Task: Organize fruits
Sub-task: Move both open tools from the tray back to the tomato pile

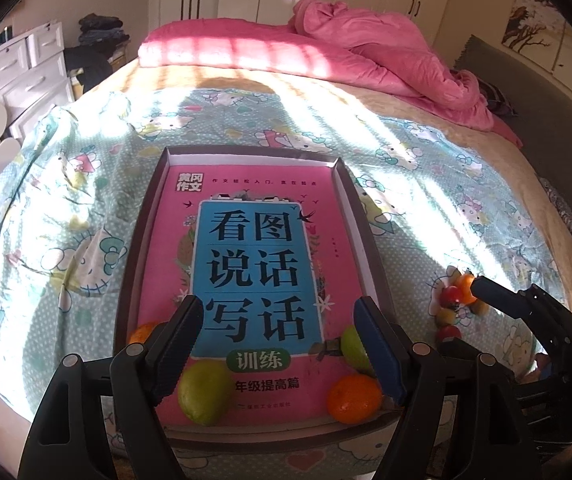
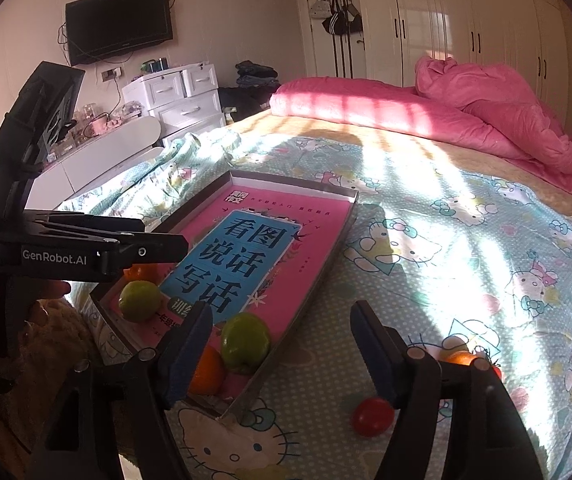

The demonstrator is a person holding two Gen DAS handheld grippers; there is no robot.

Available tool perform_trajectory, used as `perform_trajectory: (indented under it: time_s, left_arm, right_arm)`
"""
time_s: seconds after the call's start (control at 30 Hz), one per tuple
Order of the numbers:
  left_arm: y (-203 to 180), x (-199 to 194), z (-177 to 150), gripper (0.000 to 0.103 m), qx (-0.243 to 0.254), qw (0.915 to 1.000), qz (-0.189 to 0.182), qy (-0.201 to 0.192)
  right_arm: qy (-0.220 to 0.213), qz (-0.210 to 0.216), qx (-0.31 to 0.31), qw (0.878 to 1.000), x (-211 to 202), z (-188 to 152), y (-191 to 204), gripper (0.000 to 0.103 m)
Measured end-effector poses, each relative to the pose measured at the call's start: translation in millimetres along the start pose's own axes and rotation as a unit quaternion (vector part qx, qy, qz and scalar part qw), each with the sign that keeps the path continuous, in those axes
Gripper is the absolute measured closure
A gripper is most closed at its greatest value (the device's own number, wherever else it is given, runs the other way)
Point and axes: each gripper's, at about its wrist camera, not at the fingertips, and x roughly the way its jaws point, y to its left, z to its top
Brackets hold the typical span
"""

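A shallow brown tray [image 1: 254,152] lined with a pink and blue book lies on the bed. At its near end sit a green fruit [image 1: 202,392], an orange [image 1: 353,398], a second green fruit [image 1: 353,346] and a second orange [image 1: 144,332]. My left gripper [image 1: 280,344] hovers open over that end, holding nothing. My right gripper [image 2: 284,354] is open too, low over the sheet just right of the tray [image 2: 325,264]. A red fruit [image 2: 371,416] lies by its right finger, and an orange fruit [image 2: 459,358] peeks out behind that finger.
Several small loose fruits [image 1: 455,300] lie on the patterned sheet right of the tray, beside the right gripper [image 1: 485,288]. A pink quilt [image 2: 505,112] is heaped at the bed's far end. White drawers [image 2: 182,96] stand left of the bed. A hand [image 2: 46,300] holds the left gripper [image 2: 166,244].
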Motion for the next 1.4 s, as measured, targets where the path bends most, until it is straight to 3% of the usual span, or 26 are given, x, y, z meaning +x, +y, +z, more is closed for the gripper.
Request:
perform_trajectory:
  time_s: [0.77, 1.4]
  left_arm:
    - [-52.4, -10.0, -1.1, 0.023, 0.039, 0.9991, -0.014, -0.008]
    - [-78.0, -10.8, -5.4, 0.023, 0.066, 0.9973, -0.033, -0.004]
  right_arm:
    - [-0.041, -0.045, -0.01, 0.998, -40.4, -10.8, -25.9, 0.023]
    - [-0.049, -0.078, 0.049, 0.994, -56.5, -19.6, -64.7, 0.02]
